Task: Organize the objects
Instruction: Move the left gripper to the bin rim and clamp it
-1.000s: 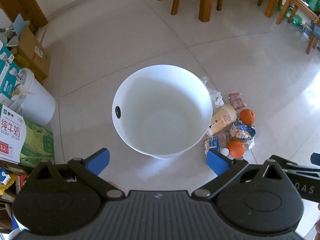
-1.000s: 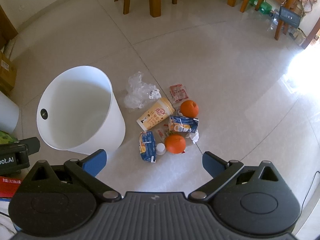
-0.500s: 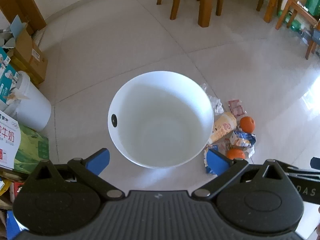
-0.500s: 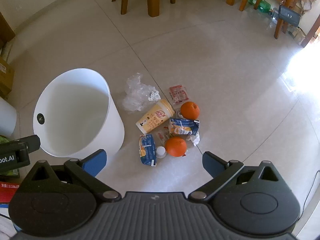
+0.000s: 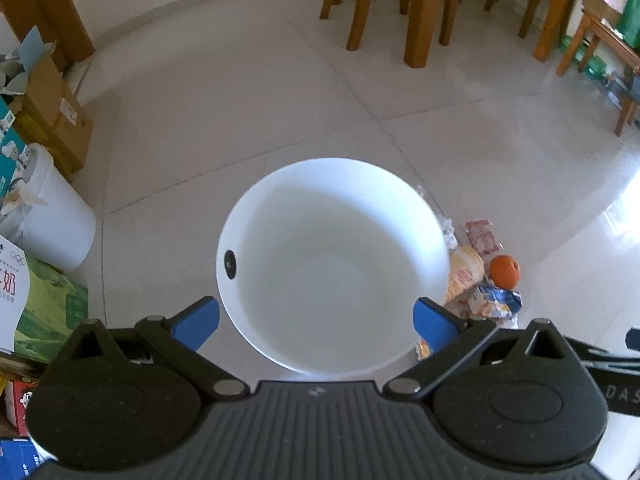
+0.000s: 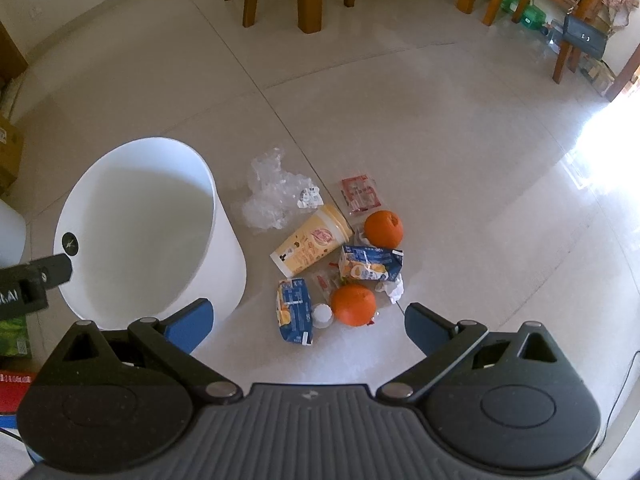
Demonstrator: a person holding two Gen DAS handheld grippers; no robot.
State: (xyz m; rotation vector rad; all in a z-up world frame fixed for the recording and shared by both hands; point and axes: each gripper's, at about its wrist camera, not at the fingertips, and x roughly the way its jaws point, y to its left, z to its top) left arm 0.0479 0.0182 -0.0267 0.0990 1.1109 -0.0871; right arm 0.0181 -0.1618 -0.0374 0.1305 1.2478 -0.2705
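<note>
A white bucket (image 5: 332, 184) stands empty on the tiled floor, also in the right wrist view (image 6: 224, 248). Right of it lies a pile: a yellow cup (image 6: 312, 244) on its side, two oranges (image 6: 384, 229) (image 6: 354, 305), two blue cartons (image 6: 370, 264) (image 6: 294, 310), a red packet (image 6: 360, 194), a white cap (image 6: 322, 315) and crumpled clear plastic (image 6: 272, 194). My left gripper (image 5: 316, 322) is open and empty above the bucket's near rim. My right gripper (image 6: 308, 326) is open and empty, above the pile's near edge.
Wooden chair and table legs (image 5: 416, 12) stand at the back. Cardboard boxes (image 5: 52, 108), a white pail (image 5: 52, 208) and milk cartons (image 5: 24, 300) line the left side. A small wooden table (image 6: 560, 8) with clutter is at the far right.
The left gripper has drawn back and tilted up, so the bucket sits lower in its view. The right gripper has shifted slightly; the pile sits a little nearer its jaws. Both stay open.
</note>
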